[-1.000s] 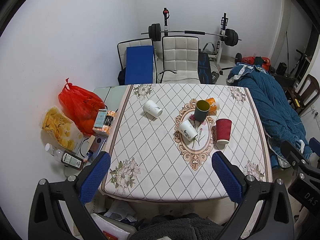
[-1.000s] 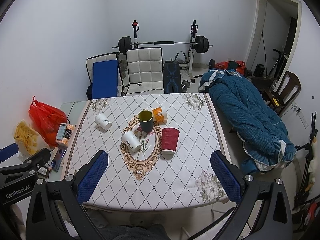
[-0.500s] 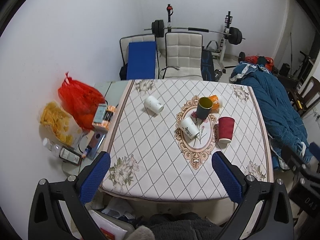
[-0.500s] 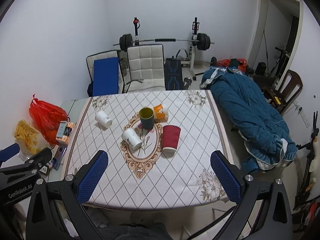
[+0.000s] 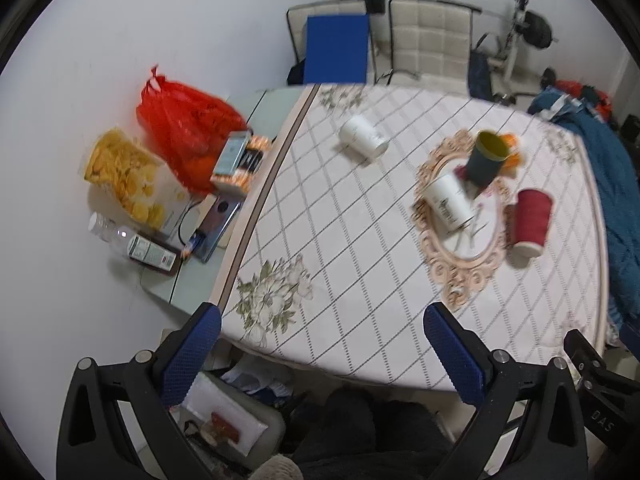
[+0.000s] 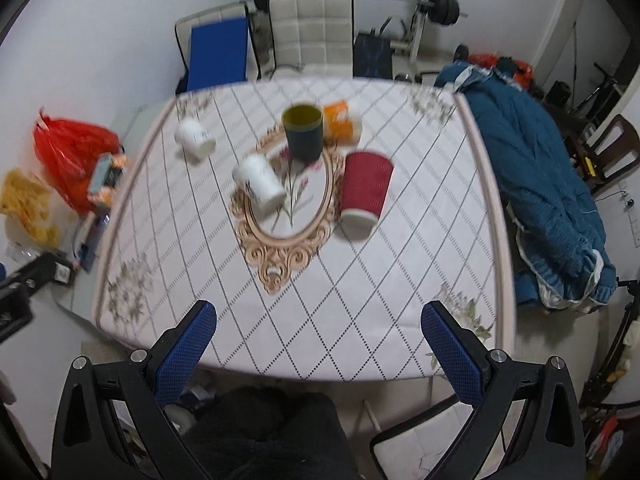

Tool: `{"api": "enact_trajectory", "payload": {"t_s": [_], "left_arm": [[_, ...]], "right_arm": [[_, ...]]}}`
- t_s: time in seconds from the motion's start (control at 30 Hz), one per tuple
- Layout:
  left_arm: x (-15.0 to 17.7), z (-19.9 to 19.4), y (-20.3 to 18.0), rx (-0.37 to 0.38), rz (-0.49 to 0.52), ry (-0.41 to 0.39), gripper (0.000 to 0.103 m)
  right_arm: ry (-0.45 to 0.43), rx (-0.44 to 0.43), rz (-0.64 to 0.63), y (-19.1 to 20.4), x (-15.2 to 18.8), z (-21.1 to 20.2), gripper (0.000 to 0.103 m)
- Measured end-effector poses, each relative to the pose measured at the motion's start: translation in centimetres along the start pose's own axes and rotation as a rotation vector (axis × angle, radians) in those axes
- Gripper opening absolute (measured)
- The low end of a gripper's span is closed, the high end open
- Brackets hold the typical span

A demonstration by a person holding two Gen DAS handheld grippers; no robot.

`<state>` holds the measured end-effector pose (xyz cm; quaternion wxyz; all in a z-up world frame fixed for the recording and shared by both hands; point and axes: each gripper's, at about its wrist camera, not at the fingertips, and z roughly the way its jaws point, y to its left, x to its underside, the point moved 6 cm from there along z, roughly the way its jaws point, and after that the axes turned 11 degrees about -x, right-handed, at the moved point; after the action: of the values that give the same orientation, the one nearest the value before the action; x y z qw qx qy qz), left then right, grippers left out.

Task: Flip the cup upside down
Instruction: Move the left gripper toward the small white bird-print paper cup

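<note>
Beyond both sets of tongs, left (image 5: 320, 344) and right (image 6: 318, 340), spread wide and empty, the dark cup (image 6: 303, 132) stood upright at the surface's (image 6: 360, 280) far centre, nearer the right pair.

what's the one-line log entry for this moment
stage: approach | left gripper: open, empty | right gripper: open, empty | green cup: upright on table | red cup: already upside down
</note>
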<state>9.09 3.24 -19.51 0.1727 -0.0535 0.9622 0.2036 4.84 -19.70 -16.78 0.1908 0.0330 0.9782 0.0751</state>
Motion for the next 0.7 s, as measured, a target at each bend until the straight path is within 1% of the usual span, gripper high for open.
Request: {"api": "enact_trajectory", "payload": {"t_s": [0.13,0.27,0.37,0.7], "left_arm": [[-0.6,2.8,-1.2,-0.016,0.014,0.046,0.103],[-2.3,5.3,-2.3,-0.024,0.044,0.077,0.103],[-4.0,7.3,-2.8,-0.024,0.062,0.093,0.103],[-11.5,14.6,-4.6,0.019,0.094,0.156,0.103]], "right_arm": [[0.080,-0.002,0.005,-0.5,0.7,5.0,0.103],[0.158,-0.004,0.023,-0.6,1.2,9.4,0.103],[0.197,0.004,0.041,-0.4,1.0,11.5,0.103],[0.274,0.091,0.143,-1.7,-2.7,17.6,0.103]]}}
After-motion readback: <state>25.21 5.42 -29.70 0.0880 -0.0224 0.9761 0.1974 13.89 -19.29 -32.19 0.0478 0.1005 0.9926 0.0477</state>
